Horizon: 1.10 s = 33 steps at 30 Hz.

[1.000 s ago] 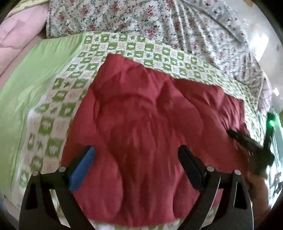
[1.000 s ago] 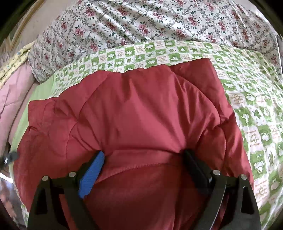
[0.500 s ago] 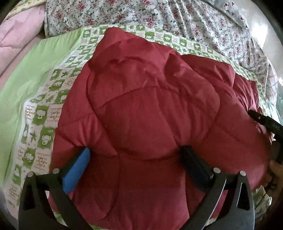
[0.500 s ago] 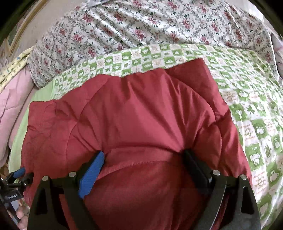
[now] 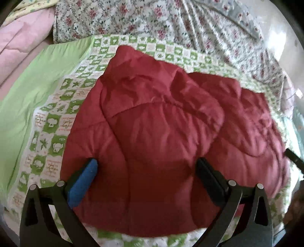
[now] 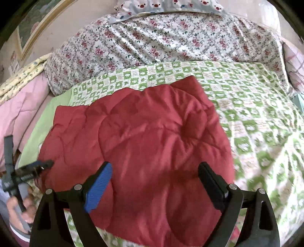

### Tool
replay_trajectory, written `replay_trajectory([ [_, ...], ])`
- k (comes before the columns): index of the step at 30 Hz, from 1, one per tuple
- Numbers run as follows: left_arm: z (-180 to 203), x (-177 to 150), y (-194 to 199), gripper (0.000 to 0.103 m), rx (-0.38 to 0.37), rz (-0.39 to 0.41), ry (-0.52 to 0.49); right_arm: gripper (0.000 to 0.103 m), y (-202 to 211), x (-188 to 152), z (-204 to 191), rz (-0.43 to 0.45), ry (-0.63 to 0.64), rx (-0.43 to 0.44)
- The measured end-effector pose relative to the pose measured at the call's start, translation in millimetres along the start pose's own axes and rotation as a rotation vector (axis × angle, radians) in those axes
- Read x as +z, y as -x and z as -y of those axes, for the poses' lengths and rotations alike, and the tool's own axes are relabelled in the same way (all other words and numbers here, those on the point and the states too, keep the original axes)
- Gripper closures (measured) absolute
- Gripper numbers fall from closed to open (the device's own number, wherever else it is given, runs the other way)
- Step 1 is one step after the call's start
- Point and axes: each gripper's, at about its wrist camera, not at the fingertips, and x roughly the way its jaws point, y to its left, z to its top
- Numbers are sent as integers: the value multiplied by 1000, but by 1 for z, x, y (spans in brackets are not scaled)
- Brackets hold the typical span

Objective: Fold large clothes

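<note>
A red padded jacket (image 5: 161, 123) (image 6: 142, 133) lies folded into a thick bundle on a green-and-white checked sheet (image 5: 57, 117) (image 6: 256, 114). My left gripper (image 5: 147, 163) hovers over the jacket's near left part, jaws wide open, pads off the cloth. Above the near right part my right gripper (image 6: 154, 167) hangs open as well, nothing pinched between its fingers. The left gripper (image 6: 34, 167) also shows at the left edge of the right wrist view, held by a hand (image 6: 17, 205). A finger of the right gripper (image 5: 293, 158) pokes in at the right edge of the left wrist view.
A floral quilt (image 5: 152, 19) (image 6: 171, 41) is heaped along the back of the bed. A pink blanket (image 5: 19, 43) (image 6: 19, 106) and a plain green sheet (image 5: 28, 85) lie to the left. A pillow with bear prints (image 6: 171, 5) sits against the far wall.
The jacket was bunched up against both pairs of fingers; now it lies lower and flatter. The right gripper has drawn back and up, and more bed shows around the jacket.
</note>
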Motion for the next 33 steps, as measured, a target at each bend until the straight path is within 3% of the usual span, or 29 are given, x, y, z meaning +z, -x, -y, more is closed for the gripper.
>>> replay_trajectory([
  [6, -4, -19, 29, 0, -38, 40, 13, 10, 14, -21, 3, 6, 4, 7],
  [13, 12, -33, 35, 0, -116, 8, -34, 10, 14, -24, -25, -25, 103, 54],
  [18, 25, -35, 11, 0, -61, -48, -70, 11, -13, -25, -27, -100, 150, -35],
  [24, 34, -32, -6, 0, -10, -58, -101, 10, -38, -29, -11, -144, 102, -13],
  [33, 33, -31, -15, 0, -1, -56, -115, 10, -33, -34, -11, -140, 92, -7],
])
